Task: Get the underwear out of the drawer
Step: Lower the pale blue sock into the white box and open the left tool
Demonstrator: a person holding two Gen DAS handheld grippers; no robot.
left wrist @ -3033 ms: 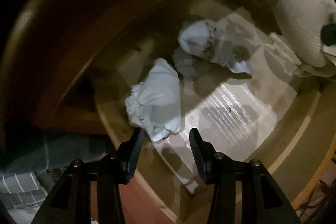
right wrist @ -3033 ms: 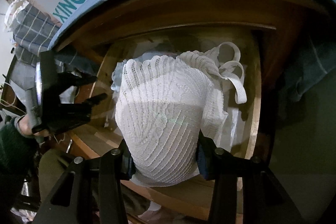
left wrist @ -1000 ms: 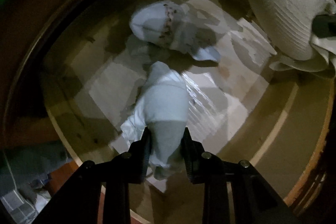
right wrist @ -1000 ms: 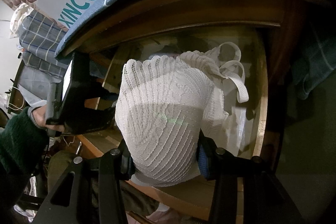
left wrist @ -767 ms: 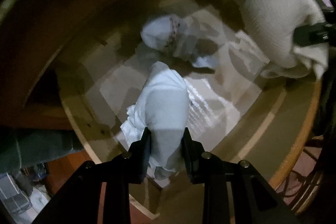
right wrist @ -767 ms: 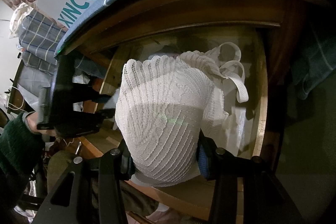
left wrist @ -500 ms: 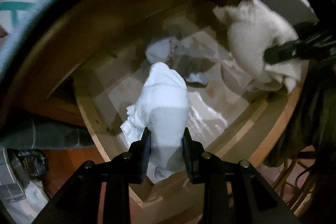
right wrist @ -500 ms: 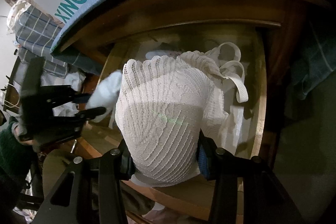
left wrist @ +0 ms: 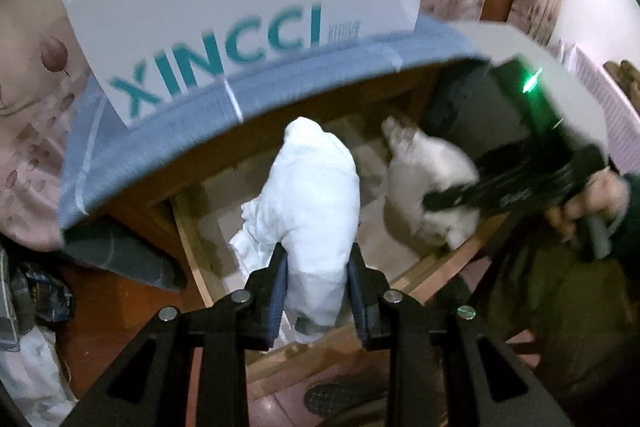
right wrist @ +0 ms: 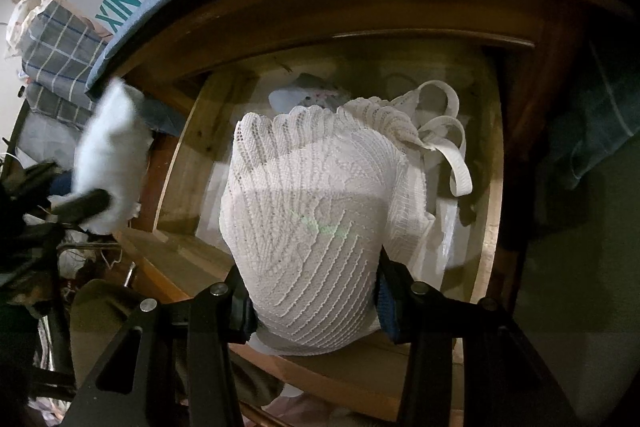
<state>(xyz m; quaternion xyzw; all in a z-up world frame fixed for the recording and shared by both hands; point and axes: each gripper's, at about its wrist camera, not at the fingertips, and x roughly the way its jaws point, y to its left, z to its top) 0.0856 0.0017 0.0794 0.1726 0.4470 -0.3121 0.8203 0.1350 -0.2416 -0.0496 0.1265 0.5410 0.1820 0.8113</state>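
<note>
My left gripper (left wrist: pixel 316 287) is shut on a pale blue-white piece of underwear (left wrist: pixel 316 203) and holds it above the open wooden drawer (left wrist: pixel 188 227). It also shows in the right wrist view (right wrist: pixel 108 155), left of the drawer. My right gripper (right wrist: pixel 312 291) is shut on a white lace garment (right wrist: pixel 316 203) with elastic straps, held over the drawer (right wrist: pixel 484 211). That garment also shows in the left wrist view (left wrist: pixel 424 183). One more small pale piece (right wrist: pixel 304 93) lies at the back of the drawer.
A white XINCCI shoe box (left wrist: pixel 240 23) sits on a blue-grey cloth (left wrist: pixel 160 131) on the cabinet top above the drawer. Checked fabric (right wrist: pixel 60 55) is piled at the left. Dark cloth (right wrist: pixel 600 115) hangs at the right.
My left gripper closed on the pale underwear in the drawer and lifted it up and back out of the drawer. My right gripper has held the lace garment almost still.
</note>
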